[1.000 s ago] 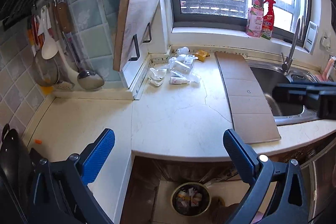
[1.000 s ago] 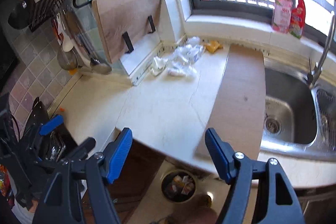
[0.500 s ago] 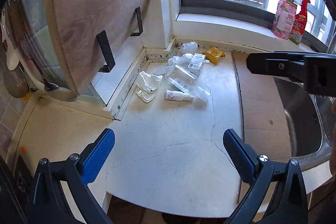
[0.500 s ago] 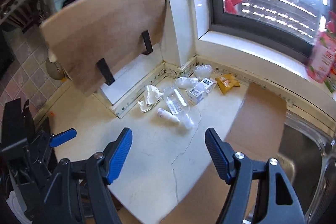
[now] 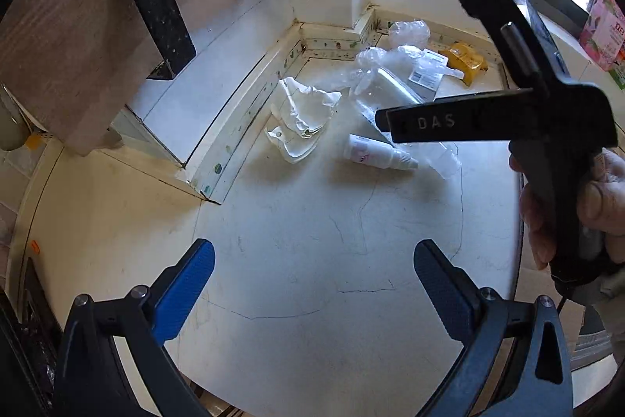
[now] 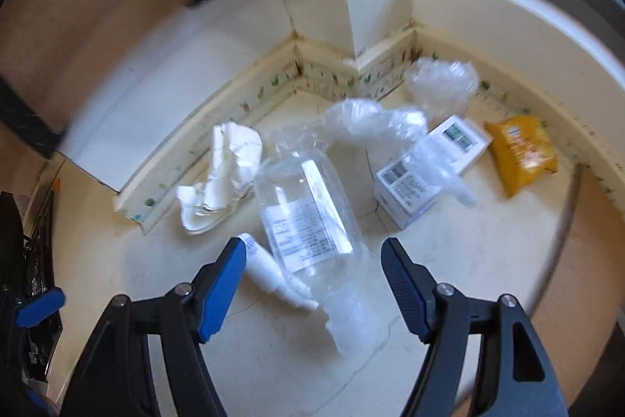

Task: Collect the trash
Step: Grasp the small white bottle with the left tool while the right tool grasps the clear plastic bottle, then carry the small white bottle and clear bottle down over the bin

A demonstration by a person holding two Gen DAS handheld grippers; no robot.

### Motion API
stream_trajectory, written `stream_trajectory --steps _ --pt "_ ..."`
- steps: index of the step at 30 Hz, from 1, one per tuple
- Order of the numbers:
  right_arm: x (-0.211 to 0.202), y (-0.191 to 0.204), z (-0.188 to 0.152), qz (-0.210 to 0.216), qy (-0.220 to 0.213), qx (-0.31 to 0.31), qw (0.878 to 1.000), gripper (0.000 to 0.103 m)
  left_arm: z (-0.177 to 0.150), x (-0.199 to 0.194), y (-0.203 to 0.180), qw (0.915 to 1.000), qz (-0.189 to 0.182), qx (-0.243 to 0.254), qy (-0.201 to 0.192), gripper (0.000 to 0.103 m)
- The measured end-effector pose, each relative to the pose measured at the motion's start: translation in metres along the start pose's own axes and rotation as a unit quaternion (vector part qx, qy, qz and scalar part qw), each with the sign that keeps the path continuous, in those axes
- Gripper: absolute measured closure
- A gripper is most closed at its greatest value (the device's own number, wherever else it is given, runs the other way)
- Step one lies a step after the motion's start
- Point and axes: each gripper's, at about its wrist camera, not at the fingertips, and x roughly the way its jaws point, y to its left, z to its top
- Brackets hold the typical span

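Observation:
A pile of trash lies in the counter's back corner. It holds a clear plastic bottle (image 6: 308, 217) (image 5: 390, 92), a small white spray bottle (image 6: 269, 272) (image 5: 375, 153), crumpled white paper (image 6: 222, 178) (image 5: 304, 112), two white boxes (image 6: 410, 182), a yellow packet (image 6: 521, 151) (image 5: 465, 61) and crumpled clear plastic (image 6: 441, 85). My right gripper (image 6: 312, 260) hangs over the clear bottle with its jaws closing. The bottle lies between the blue pads, which stand clear of it. My left gripper (image 5: 312, 260) is open over bare counter, short of the pile.
A wooden cutting board (image 5: 78, 6) on black brackets leans over the left of the corner. A cardboard sheet (image 6: 578, 260) lies right of the pile. The right tool's black frame (image 5: 508, 120) and a hand (image 5: 601, 206) cross the left wrist view. A pink bottle (image 5: 605, 26) stands on the sill.
Both grippers have dropped and moved in toward the corner pile. The right gripper has come over the clear bottle, and its jaws stand a little narrower.

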Motion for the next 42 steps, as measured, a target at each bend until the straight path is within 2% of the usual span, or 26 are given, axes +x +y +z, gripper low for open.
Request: stream_trajectory --steps 1,5,8,14,17,19,21,23,28,35,42 --pt "0.004 -0.001 -0.002 -0.002 -0.003 -0.002 1.0 0.044 0.002 0.003 0.0 1.0 -0.001 -0.002 0.002 0.002" --pt "0.0 -0.01 -0.01 0.022 -0.015 0.013 1.0 0.045 0.014 0.015 0.002 0.9998 -0.014 -0.014 0.009 0.003" --pt "-0.013 -0.028 -0.021 0.034 -0.02 0.042 0.998 0.045 0.023 0.029 0.001 0.9983 -0.043 -0.031 0.023 0.007" --pt "-0.043 -0.065 -0.048 0.05 -0.035 0.086 0.994 0.045 0.044 0.063 -0.003 0.9889 -0.096 -0.098 0.058 0.019" --pt "-0.058 -0.083 -0.062 0.054 -0.042 0.111 0.991 0.045 0.054 0.077 -0.008 0.9853 -0.096 -0.127 0.063 0.023" --pt "-0.063 -0.09 -0.066 0.055 -0.047 0.123 0.99 0.045 0.061 0.086 -0.015 0.9845 -0.086 -0.138 0.065 0.035" --pt "-0.066 -0.097 -0.072 0.055 -0.05 0.134 0.988 0.045 0.069 0.098 -0.022 0.9836 -0.081 -0.144 0.073 0.041" --pt "-0.07 -0.102 -0.076 0.056 -0.053 0.143 0.987 0.045 0.074 0.106 -0.03 0.9844 -0.07 -0.143 0.076 0.047" --pt "-0.079 -0.109 -0.086 0.052 -0.063 0.155 0.985 0.045 0.08 0.122 -0.051 0.9891 -0.047 -0.117 0.077 0.079" --pt "-0.091 -0.113 -0.099 0.054 -0.071 0.17 0.981 0.045 0.061 0.11 -0.071 0.9959 -0.027 -0.068 0.053 0.08" --pt "-0.112 -0.094 -0.117 0.057 -0.081 0.174 0.98 0.045 0.026 0.054 -0.07 0.997 -0.063 -0.04 0.021 0.08"
